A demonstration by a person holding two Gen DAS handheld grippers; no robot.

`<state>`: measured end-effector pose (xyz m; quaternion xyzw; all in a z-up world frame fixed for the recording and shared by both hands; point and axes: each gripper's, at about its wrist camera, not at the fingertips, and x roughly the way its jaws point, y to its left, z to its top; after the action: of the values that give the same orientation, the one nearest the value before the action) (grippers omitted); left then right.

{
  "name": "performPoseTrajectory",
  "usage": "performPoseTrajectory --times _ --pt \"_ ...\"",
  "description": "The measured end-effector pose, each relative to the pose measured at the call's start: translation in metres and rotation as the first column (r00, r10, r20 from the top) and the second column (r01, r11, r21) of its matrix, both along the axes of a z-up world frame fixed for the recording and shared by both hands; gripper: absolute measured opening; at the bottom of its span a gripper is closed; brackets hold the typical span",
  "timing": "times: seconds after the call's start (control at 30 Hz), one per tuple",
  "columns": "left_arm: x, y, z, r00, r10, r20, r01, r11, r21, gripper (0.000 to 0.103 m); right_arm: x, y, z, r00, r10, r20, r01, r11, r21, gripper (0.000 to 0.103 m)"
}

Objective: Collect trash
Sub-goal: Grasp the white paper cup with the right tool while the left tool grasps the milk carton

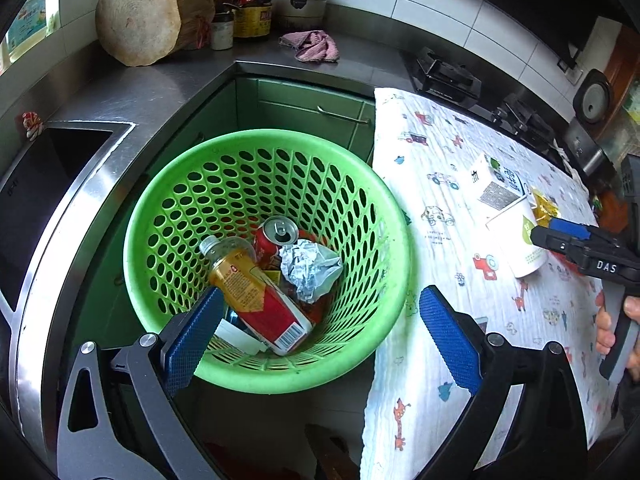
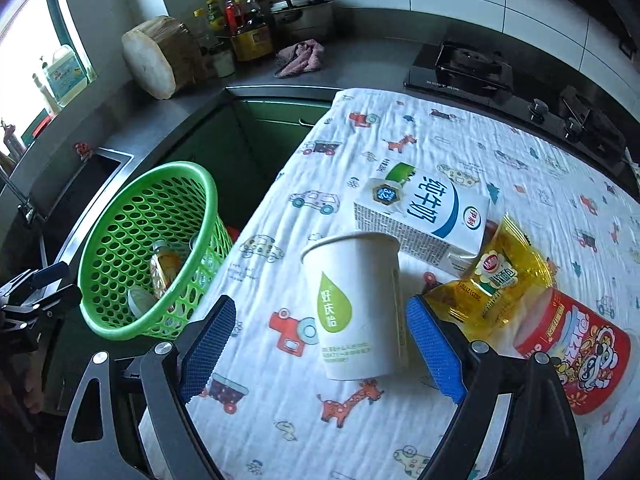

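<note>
Right wrist view: the right gripper [image 2: 320, 344] is held wide open, and a white paper cup [image 2: 358, 308] lying on the printed cloth [image 2: 400, 128] is seen between its blue fingers [image 2: 434, 354], untouched. Beyond the fingertips a milk carton [image 2: 424, 212] is seen; a yellow wrapper [image 2: 496, 280] and red tub [image 2: 580, 352] lie beside the right-hand finger. The left gripper [image 1: 320, 334] is held wide open and empty above the green basket [image 1: 360, 184], where a bottle [image 1: 256, 294], can [image 1: 276, 236] and crumpled paper [image 1: 310, 270] lie.

Window daylight, sharp, fisheye-warped edges

R tongs [image 2: 320, 344] open w/ paper cup [image 2: 358, 304] btwn pads, on cloth [image 2: 400, 128].
</note>
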<state>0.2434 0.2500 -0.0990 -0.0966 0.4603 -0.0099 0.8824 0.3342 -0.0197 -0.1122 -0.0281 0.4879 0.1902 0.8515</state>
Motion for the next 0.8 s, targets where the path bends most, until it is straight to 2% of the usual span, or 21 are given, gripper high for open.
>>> performPoseTrajectory --times 0.53,0.6,0.73,0.8 --pt "0.010 -0.013 -0.006 0.999 -0.035 -0.023 0.035 0.999 0.004 0.097 0.034 0.004 -0.038 0.997 0.020 -0.079 -0.023 0.999 -0.037 0.083" --pt "0.010 -0.014 -0.006 0.999 -0.035 -0.023 0.035 0.999 0.005 0.097 0.036 0.006 -0.041 0.996 0.023 -0.081 -0.027 0.999 -0.047 0.081" --pt "0.010 -0.016 -0.005 0.999 -0.039 -0.021 0.039 0.999 0.008 0.097 0.039 0.007 -0.045 0.996 0.019 -0.091 -0.023 0.998 -0.053 0.065" --pt "0.009 -0.018 -0.003 0.999 -0.043 -0.018 0.043 0.999 0.008 0.097 0.038 0.005 -0.045 0.996 0.015 -0.091 -0.019 0.999 -0.048 0.064"
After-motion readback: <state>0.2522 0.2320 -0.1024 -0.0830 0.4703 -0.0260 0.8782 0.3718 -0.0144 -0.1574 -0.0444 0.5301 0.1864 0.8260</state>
